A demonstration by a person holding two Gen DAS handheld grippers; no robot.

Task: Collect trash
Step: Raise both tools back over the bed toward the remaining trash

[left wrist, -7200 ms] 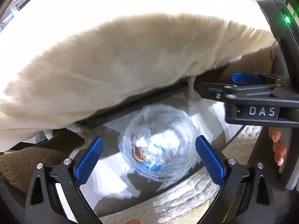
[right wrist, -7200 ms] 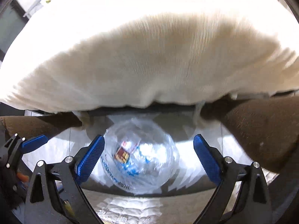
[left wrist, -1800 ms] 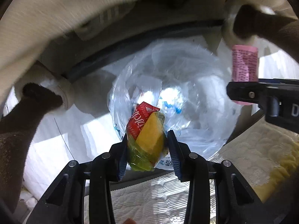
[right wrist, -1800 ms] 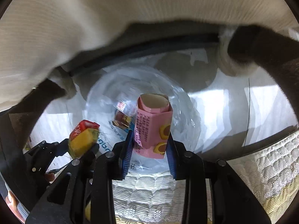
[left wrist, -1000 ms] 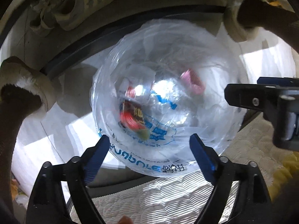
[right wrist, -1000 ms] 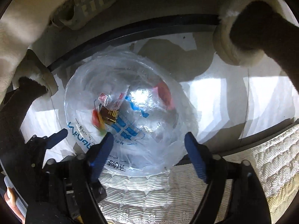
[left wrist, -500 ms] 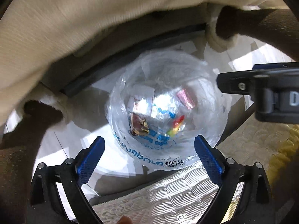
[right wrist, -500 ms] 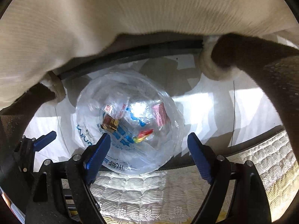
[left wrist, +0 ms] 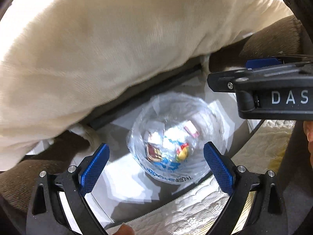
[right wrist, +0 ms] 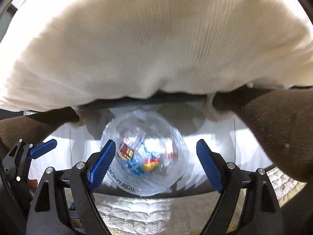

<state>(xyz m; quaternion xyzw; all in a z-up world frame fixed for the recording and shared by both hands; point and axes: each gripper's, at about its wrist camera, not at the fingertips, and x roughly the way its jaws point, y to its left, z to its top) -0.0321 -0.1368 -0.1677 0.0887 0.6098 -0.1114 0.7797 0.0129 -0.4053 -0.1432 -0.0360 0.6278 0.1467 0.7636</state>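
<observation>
A bin lined with a clear plastic bag stands on the floor below both grippers. Inside lie a yellow-red wrapper, a pink carton and a brown-red packet. My left gripper is open and empty, high above the bin. My right gripper is open and empty too; its side shows in the left wrist view. The left gripper's blue pad shows at the left of the right wrist view.
The person's cream garment fills the top of both views. Brown fuzzy sleeves or slippers flank the bin. A white lace cloth covers the surface edge at the bottom. The floor is pale tile.
Both grippers have risen away from the bin, which looks smaller now. The cream garment covers more of each view. The wrapper and carton lie still in the bag.
</observation>
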